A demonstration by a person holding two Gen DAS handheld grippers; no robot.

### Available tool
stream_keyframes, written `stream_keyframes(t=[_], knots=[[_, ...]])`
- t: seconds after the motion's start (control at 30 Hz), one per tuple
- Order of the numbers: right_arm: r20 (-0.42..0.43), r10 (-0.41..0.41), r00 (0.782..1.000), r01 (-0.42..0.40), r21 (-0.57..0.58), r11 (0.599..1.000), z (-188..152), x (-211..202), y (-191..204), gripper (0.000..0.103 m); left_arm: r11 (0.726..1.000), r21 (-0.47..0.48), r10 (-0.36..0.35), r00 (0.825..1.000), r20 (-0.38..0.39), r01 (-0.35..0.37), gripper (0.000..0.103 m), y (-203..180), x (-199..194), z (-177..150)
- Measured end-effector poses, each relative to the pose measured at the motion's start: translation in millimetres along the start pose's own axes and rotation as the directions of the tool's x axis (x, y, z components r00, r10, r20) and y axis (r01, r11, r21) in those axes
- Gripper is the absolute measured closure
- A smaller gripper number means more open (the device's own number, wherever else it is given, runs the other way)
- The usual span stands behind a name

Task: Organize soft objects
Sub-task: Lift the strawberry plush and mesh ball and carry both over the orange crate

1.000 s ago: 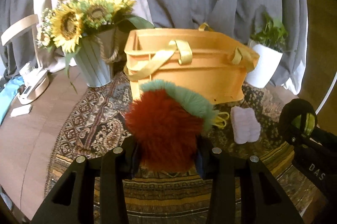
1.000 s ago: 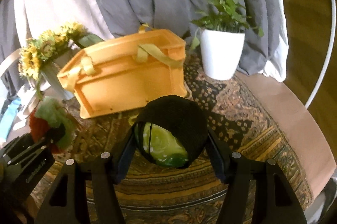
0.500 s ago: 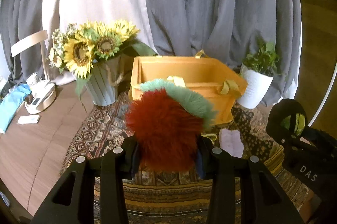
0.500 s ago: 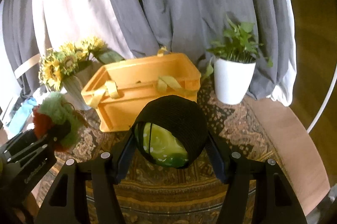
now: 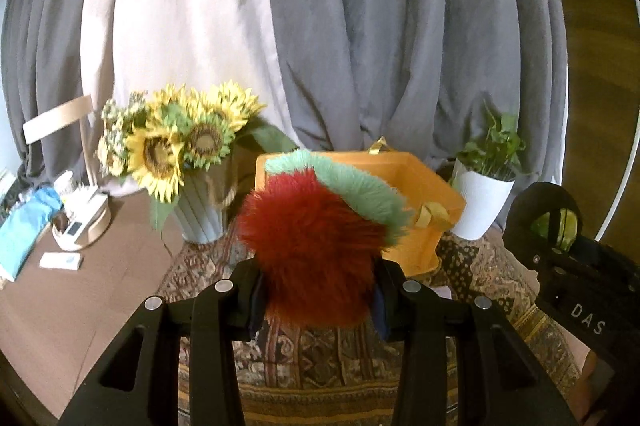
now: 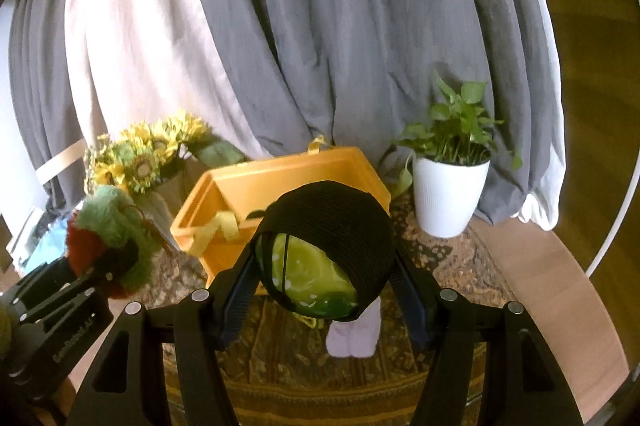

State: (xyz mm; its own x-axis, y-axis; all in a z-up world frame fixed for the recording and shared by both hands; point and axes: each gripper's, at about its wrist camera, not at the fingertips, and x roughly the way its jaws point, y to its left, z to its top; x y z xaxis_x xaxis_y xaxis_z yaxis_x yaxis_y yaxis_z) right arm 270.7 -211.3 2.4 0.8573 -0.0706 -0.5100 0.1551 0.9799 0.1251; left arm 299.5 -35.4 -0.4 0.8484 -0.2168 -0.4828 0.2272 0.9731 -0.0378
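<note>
A red and green fluffy pompom (image 5: pixel 316 250) is clamped between the jaws of the left hand-held gripper (image 5: pixel 318 298); the jaws are closed narrowly on its red underside, and the green fringe is seen arching over the top. The pompom is held off the patterned cloth (image 5: pixel 312 358) that covers the counter (image 5: pixel 80 306), in front of the orange basket (image 5: pixel 424 186).

A black mesh pouch (image 6: pixel 332 226) with a green item (image 6: pixel 308 278) visible inside is gripped between the jaws of the right hand-held gripper (image 6: pixel 326 290); the jaws are set at a moderate width and are pressed against both sides of the pouch. The pouch is held above the cloth, in front of the basket's near wall.

The orange basket is open at the top, and its yellow fabric handles (image 6: pixel 216 230) are draped over the rim. Its interior is only partly visible, and the contents cannot be told.

A pale lilac folded cloth (image 6: pixel 354 334) is seen lying on the patterned cloth below the right hand-held gripper, near the front of the basket.

A vase of sunflowers (image 5: pixel 172 146) is placed to the left of the basket, and a potted plant in a white pot (image 6: pixel 450 194) is placed to its right. Grey and white curtains (image 5: pixel 360 26) are hung behind the counter. At the far left of the counter, a small white device (image 5: pixel 80 222) and a blue cloth (image 5: pixel 24 230) are seen.
</note>
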Motion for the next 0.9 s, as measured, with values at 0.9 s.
stream_keyframes(t=[0.9], knots=[[0.091, 0.011, 0.996, -0.010, -0.011, 1.000, 63.6, 37.7, 22.0, 0.039, 0.994, 0.103, -0.032, 0.990, 0.135, 0.018, 0.062, 5.8, 33.0, 62.7]])
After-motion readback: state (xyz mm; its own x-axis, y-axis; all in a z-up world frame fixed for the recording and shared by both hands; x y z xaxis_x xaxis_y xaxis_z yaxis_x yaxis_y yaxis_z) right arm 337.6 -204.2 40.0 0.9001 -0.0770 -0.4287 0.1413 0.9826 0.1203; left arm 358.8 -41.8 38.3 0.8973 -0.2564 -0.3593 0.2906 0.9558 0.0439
